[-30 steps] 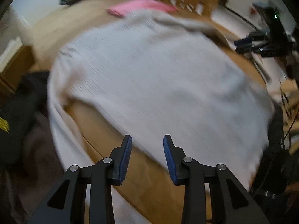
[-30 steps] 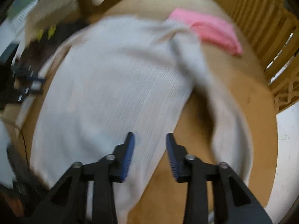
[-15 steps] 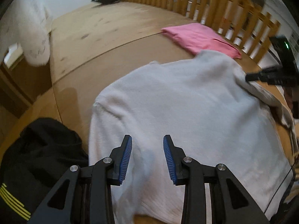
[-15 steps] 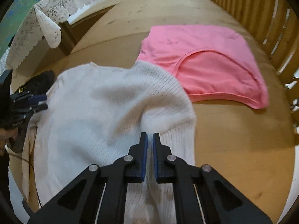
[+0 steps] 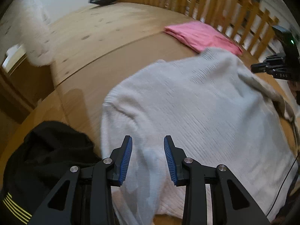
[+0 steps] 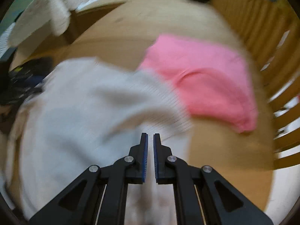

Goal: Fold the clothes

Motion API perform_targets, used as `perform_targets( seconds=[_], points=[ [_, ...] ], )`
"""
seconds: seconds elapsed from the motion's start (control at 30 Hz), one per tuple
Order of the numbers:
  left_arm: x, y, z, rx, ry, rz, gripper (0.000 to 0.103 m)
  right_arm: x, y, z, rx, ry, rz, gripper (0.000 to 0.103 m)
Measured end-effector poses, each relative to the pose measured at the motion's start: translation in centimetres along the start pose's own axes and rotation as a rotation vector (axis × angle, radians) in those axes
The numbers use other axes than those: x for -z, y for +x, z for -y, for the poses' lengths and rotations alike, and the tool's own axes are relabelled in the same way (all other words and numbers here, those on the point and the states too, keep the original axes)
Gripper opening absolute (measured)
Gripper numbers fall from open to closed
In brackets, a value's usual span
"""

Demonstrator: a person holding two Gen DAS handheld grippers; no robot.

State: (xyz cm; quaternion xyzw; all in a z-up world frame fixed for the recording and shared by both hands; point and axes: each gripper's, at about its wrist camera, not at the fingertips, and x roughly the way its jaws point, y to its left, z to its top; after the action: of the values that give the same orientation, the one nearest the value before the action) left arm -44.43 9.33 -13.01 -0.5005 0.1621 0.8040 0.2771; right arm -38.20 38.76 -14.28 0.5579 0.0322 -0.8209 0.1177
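One flat pink cotton garment (image 5: 202, 35) folded; ribbed white knit sweater (image 5: 196, 112) unfolded, pinched by right claw (image 6: 150, 144) (left claw (image 5: 148, 157) parted, astride fabric).

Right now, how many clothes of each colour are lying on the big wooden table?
White: 1, the knitted sweater
Pink: 1, the folded top
Black: 1, the crumpled garment with yellow stripes
Total: 3

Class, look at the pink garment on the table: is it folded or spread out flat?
Folded. The pink garment lies as a compact rectangle with doubled layers stacked along its near edge.
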Motion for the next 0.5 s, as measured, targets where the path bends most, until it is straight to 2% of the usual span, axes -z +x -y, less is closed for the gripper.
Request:
perform_targets(
  seconds=[0.07,0.1,0.17,0.2,0.27,0.37,0.43,0.5],
  points=[
    [0.0,1.0,-0.2,-0.01,-0.01,-0.025,0.034,0.3,1.7,-0.1,-0.013,-0.01,-0.059,0.003],
    [0.0,1.5,-0.4,-0.013,-0.021,-0.029,0.034,0.0,1.9,0.3,0.022,-0.019,-0.05,0.001],
    [0.0,2.1,-0.8,-0.015,-0.038,-0.036,0.036,-0.9,1.6,1.7,0.267,-0.015,-0.008,0.001],
    [-0.1,2.0,-0.9,-0.024,-0.039,-0.039,0.036,-1.1,1.5,2.2,0.292,-0.002,0.001,0.002],
    [0.0,1.5,-1.1,-0.052,-0.035,-0.041,0.035,-1.5,1.2,3.0,0.31,0.029,0.014,0.002],
    [0.6,-0.3,-1.6,-0.047,-0.039,-0.016,0.035,-1.1,0.4,-0.1,0.277,-0.067,0.057,0.002],
    [1.6,-1.9,-1.8,-0.042,-0.054,-0.001,0.034,-0.6,1.2,-2.9,0.21,-0.144,0.031,0.002],
    [2.9,-3.2,-1.5,-0.042,-0.045,0.0,0.034,-0.3,2.5,-4.5,0.217,-0.204,-0.003,0.002]
  ],
)
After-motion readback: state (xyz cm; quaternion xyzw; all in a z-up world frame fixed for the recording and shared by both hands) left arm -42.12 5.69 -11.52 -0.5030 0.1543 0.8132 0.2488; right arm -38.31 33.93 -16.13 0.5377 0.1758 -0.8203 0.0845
